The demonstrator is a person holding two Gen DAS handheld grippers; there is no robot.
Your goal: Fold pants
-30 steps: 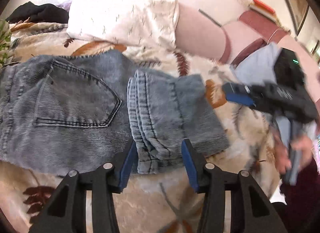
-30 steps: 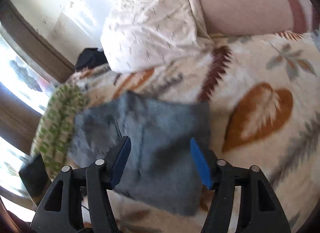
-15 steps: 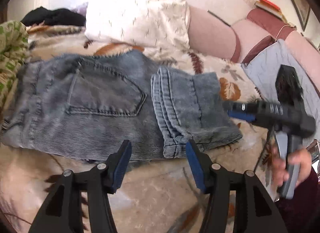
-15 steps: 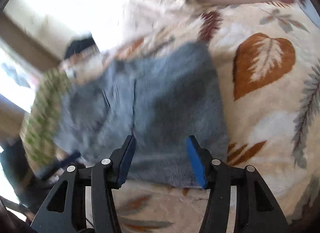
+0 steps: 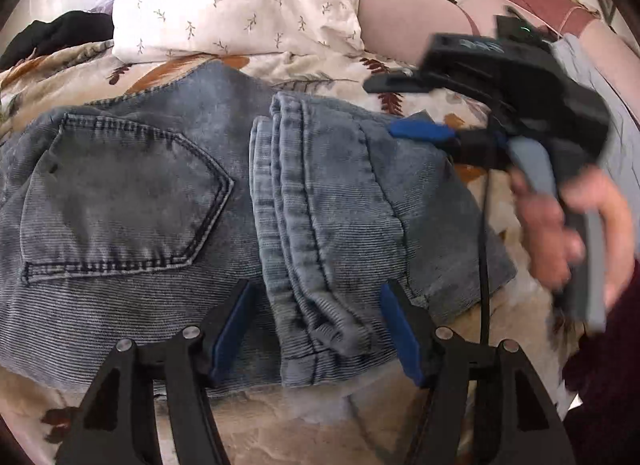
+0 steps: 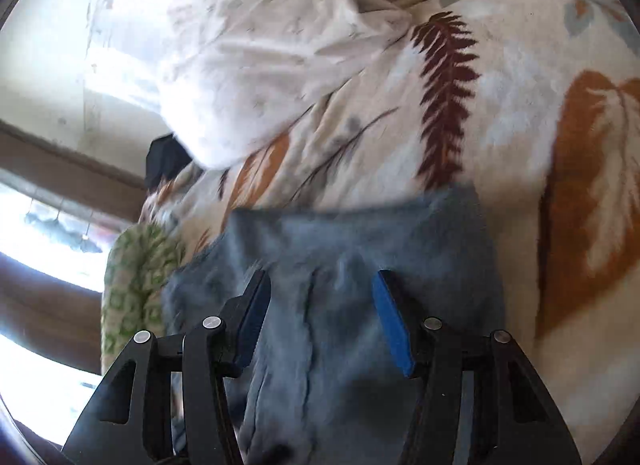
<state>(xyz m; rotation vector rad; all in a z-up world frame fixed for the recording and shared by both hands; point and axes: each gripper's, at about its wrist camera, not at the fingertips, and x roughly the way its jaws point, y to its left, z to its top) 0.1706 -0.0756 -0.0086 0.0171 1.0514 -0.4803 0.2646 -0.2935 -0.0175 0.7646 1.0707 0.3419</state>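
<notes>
White sprigged pillow (image 5: 240,5) on leaf-print blanket (image 6: 520,125); black garment (image 5: 52,37) beside pillow.

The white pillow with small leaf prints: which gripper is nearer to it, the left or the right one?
Right. The right gripper reaches over the far edge of the folded jeans, on the side toward the pillow. The left gripper, jaws opening, is at the jeans' near edge, the whole garment between it and the pillow.

left tongs (image 5: 316,325) opening, right tongs (image 6: 318,315) parted
</notes>
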